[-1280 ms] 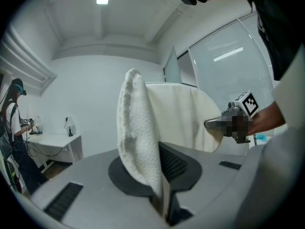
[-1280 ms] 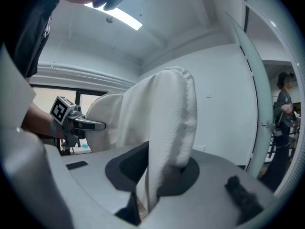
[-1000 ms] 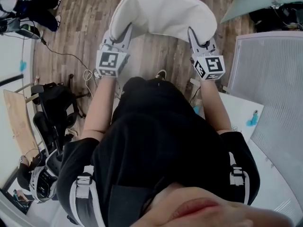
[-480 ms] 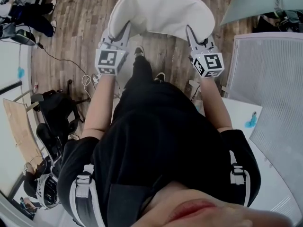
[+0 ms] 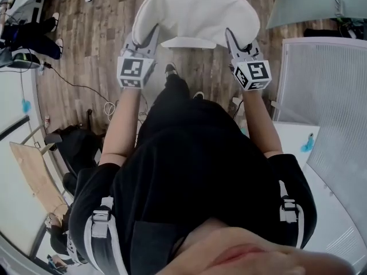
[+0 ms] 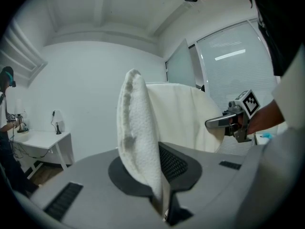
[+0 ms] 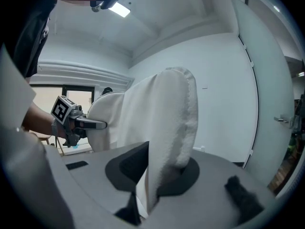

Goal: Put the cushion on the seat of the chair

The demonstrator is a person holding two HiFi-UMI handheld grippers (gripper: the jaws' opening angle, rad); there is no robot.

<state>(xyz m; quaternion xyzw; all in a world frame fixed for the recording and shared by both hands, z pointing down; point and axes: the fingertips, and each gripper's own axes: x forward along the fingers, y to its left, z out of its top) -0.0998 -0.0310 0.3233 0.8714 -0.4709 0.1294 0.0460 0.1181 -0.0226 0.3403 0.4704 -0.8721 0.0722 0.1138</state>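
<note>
Wood-plank floor fills the upper part of the head view, with a ribbed white panel at the right edge and a dark office chair at the lower left. At top centre the cushion is held in the air. It is a broad, soft white pad with rounded corners, and its long axis runs left to right across the frame. Its cover looks nubbly, like towelling, along the edges seen in both gripper views. The left claw is clamped on the pad's left near edge and the right claw on its right near edge, each pair of jaws pinched nearly together on the fabric. The cushion thus lies ahead of both claws, toward the top of the frame, with neither hand nearer. A pale slab shows just under its near edge, but I cannot tell whether that is the seat. The lowering, I judge, calls for both hands kept level.
</note>
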